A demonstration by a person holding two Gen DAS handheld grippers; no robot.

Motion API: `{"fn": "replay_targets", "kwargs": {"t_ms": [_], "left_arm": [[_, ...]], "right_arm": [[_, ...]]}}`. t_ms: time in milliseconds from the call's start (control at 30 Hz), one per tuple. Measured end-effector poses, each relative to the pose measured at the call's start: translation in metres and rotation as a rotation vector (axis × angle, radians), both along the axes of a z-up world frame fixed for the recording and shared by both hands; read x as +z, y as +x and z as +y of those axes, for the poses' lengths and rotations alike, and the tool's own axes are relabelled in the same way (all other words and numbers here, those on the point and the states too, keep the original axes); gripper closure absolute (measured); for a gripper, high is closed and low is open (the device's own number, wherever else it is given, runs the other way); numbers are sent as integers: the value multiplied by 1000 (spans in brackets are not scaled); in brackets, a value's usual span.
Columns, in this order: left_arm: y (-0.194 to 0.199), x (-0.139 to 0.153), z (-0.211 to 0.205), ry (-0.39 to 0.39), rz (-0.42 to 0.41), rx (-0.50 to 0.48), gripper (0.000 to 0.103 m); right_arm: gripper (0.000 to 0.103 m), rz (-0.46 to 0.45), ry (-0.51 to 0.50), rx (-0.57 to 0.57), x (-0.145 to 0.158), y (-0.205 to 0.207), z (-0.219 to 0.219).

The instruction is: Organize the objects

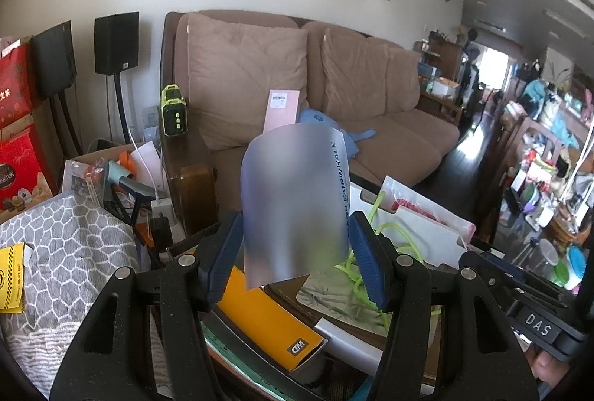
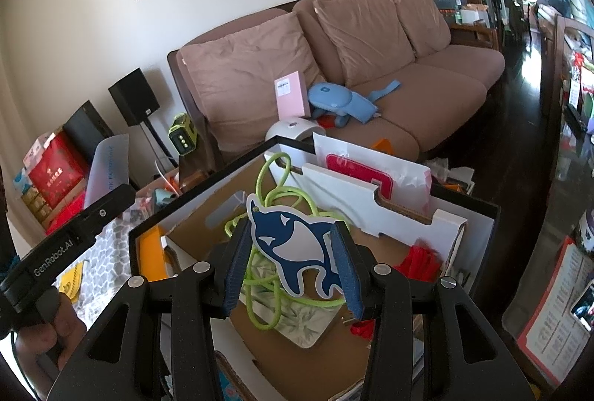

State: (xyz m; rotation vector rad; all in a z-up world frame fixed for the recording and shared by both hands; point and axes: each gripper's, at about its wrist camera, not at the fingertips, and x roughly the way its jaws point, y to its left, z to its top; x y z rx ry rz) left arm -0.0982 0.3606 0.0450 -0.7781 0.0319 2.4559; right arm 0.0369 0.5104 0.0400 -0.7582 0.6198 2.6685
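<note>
My left gripper (image 1: 297,248) is shut on a translucent grey plastic sheet (image 1: 293,200) with blue lettering, held upright and bowed between the blue pads. The same sheet (image 2: 107,167) shows at the left of the right wrist view. My right gripper (image 2: 293,261) is shut on a blue and white whale-shaped card (image 2: 293,248), held above an open cardboard box (image 2: 464,215). A green cord (image 2: 267,200) lies coiled in the box under the card. It also shows in the left wrist view (image 1: 371,252).
A brown sofa (image 1: 371,126) stands behind, with a pink box (image 2: 291,100) and a blue plush toy (image 2: 341,102) on it. An orange box (image 1: 267,323) lies below the left gripper. Grey patterned cloth (image 1: 67,245) lies at left. Speakers (image 1: 115,42) stand by the wall.
</note>
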Motion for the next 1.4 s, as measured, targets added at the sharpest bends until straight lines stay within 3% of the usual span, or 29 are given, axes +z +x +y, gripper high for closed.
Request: {"fn": "replay_targets", "kwargs": {"t_ms": [1400], "left_arm": [[-6,-12,8,-41,-50,-16,47]], "right_arm": [[58,-52,-21,-1,-6,-3,4]]}}
